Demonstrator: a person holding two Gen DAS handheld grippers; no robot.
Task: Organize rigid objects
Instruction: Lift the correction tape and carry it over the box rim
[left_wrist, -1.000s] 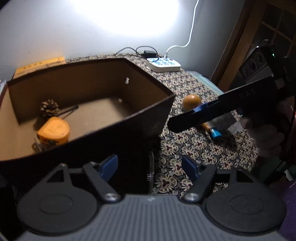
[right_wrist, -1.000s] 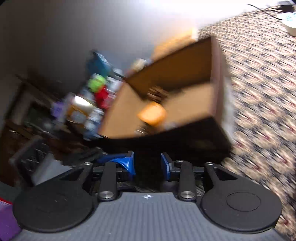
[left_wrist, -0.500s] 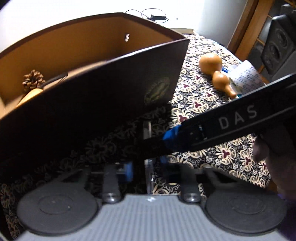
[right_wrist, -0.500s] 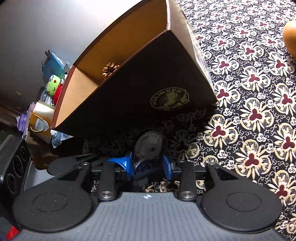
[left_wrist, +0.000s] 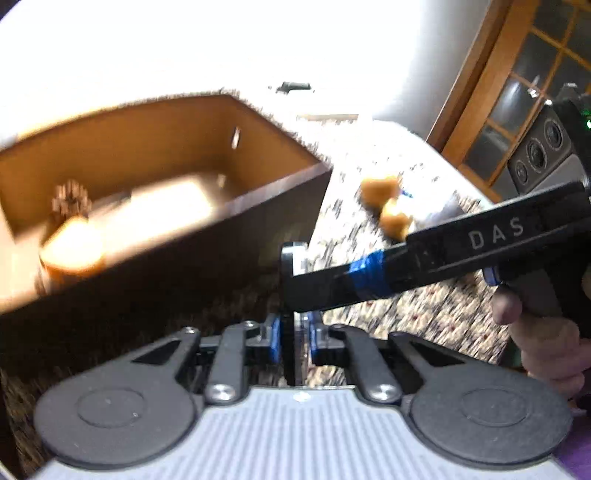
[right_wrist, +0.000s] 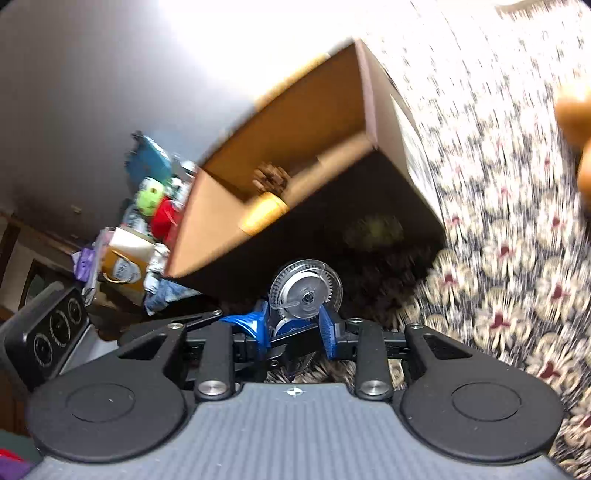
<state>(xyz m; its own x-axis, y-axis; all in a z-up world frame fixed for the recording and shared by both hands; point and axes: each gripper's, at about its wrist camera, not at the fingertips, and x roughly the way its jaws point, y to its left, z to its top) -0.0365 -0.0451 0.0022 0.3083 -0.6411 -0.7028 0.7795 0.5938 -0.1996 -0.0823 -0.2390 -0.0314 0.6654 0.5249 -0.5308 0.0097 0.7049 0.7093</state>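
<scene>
**Both tools on the reel, just short of the box**

Left view: the left gripper (left_wrist: 293, 332) is clamped on the clear reel (left_wrist: 293, 258), which stands edge-on and upright between its pads, and the right gripper (left_wrist: 299, 295) reaches in from the side to the same reel. The box (left_wrist: 184, 266) sits just behind, with a tape measure (left_wrist: 72, 243) and pine cone (left_wrist: 70, 195) already in it, while the gourds (left_wrist: 384, 206) wait on the cloth (left_wrist: 424, 314) beyond. Right view: its jaws have just been closing, the toothed reel sits between the blue pads, and they look to be pressing on its lower body. The picture is blurred, so I can't tell if the reel is clear of the cloth. To do this well, let one tool own the grip, ease the other off without twisting, then carry the reel over the near wall before letting go.
</scene>
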